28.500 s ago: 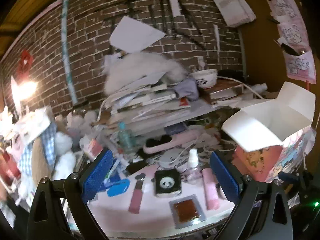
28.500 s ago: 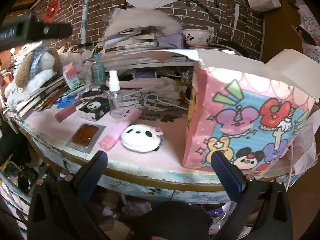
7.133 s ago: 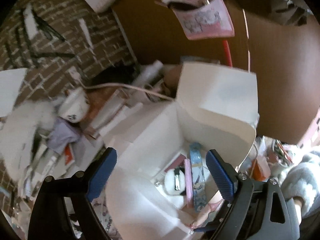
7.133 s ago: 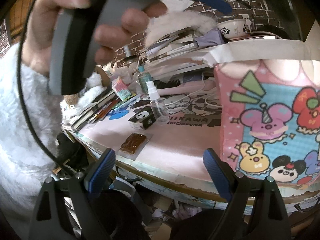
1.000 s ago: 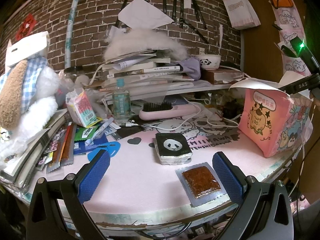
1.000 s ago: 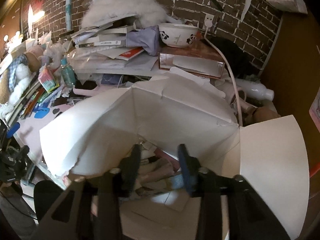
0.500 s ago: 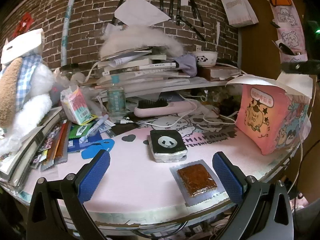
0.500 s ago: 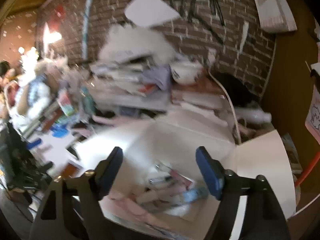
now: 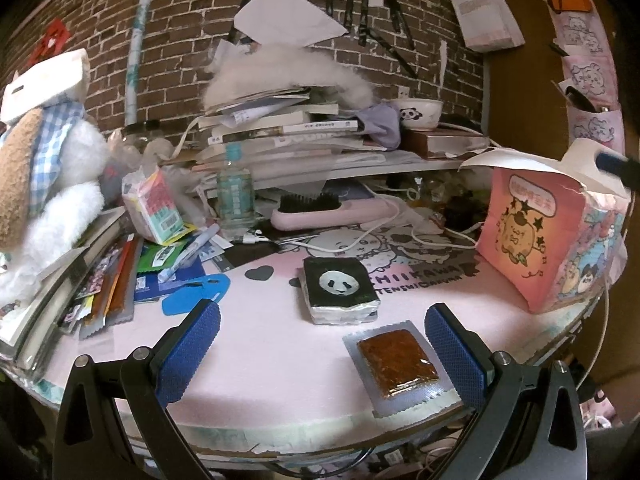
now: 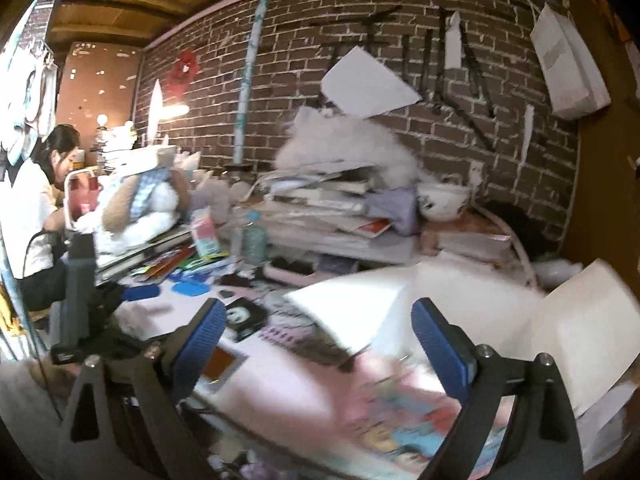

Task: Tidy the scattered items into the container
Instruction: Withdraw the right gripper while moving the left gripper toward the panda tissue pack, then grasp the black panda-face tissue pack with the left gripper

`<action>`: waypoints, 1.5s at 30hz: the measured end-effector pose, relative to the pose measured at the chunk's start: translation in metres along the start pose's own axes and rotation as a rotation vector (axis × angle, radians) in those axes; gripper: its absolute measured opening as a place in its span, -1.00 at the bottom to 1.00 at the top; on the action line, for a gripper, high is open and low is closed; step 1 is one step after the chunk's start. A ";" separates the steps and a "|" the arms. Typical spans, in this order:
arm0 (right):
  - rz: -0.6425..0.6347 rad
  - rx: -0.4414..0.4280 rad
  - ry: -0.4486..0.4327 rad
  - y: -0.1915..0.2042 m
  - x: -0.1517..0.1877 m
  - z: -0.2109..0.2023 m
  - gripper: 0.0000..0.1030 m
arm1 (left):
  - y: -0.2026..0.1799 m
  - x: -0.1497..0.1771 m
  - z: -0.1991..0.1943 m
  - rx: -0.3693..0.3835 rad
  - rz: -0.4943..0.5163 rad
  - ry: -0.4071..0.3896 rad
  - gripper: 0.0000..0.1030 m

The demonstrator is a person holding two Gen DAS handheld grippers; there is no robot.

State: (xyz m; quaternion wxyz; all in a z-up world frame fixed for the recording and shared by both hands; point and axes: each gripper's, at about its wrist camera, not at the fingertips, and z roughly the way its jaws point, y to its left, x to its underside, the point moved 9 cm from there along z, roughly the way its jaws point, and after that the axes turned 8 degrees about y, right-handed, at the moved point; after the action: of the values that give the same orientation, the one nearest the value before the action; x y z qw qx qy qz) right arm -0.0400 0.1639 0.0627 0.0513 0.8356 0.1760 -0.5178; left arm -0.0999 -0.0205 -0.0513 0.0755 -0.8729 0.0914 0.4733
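Fingers of the left gripper (image 9: 320, 354) stand wide apart with nothing between them, low over the near edge of the pink desk (image 9: 260, 360). Just beyond the right finger (image 9: 454, 354), close to that near edge, lies a flat clear packet (image 9: 394, 364) of brown stuff. Behind it, toward the middle of the desk, sits a black panda box (image 9: 339, 288), apart from the packet. Farther left, a blue tag (image 9: 196, 292) and a fan of snack packets (image 9: 108, 288) lie by the left edge, with a stuffed toy (image 9: 44, 184) above them. At the right edge stands the pink cartoon box (image 9: 536, 240), its white flaps open. A pink hairbrush (image 9: 332, 210) and a water bottle (image 9: 236, 194) sit toward the back, before a stack of books (image 9: 280, 128) and a panda bowl (image 9: 416, 114) under the brick wall (image 9: 180, 20).

The right gripper (image 10: 316, 344) is likewise spread wide and empty, above the blurred pink cartoon box (image 10: 420, 408) with its white flaps (image 10: 576, 332) showing.
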 end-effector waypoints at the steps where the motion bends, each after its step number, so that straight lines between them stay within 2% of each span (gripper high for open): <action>1: 0.010 -0.005 0.007 0.005 0.005 0.003 0.81 | 0.001 -0.001 0.001 -0.001 -0.002 0.003 0.99; 6: 0.083 -0.008 0.049 0.020 0.029 0.018 0.81 | 0.000 -0.003 0.009 -0.002 -0.003 0.025 0.99; 13: 0.193 -0.028 0.115 0.021 0.054 0.040 0.81 | -0.013 -0.006 0.032 0.048 0.018 0.071 0.99; 18: 0.202 -0.039 0.145 0.026 0.064 0.053 0.81 | -0.023 -0.014 0.047 0.086 0.028 0.079 0.99; 28: 0.244 -0.059 0.173 0.023 0.072 0.064 0.81 | -0.022 -0.013 0.073 0.076 0.014 0.139 0.94; 29: 0.246 -0.061 0.173 0.022 0.072 0.064 0.81 | -0.021 -0.013 0.075 0.071 0.014 0.148 0.87; 31: 0.256 -0.068 0.175 0.021 0.072 0.065 0.81 | -0.021 -0.010 0.079 0.059 0.018 0.175 0.60; 33: 0.263 -0.073 0.178 0.021 0.072 0.065 0.81 | -0.021 -0.005 0.087 0.053 0.025 0.219 0.21; 41: 0.270 -0.080 0.184 0.023 0.073 0.067 0.81 | -0.024 -0.004 0.090 0.022 0.056 0.233 0.13; 43: 0.273 -0.083 0.185 0.024 0.073 0.067 0.81 | -0.024 -0.005 0.090 0.024 0.058 0.234 0.02; 45: 0.271 -0.083 0.185 0.024 0.072 0.068 0.81 | -0.024 -0.005 0.089 0.024 0.060 0.237 -0.01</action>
State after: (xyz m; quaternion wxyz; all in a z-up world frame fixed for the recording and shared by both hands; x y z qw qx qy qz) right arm -0.0604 0.1409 -0.0339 0.1385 0.8930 0.0868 -0.4194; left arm -0.1698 0.0230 -0.0942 0.0601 -0.9186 0.1314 0.3679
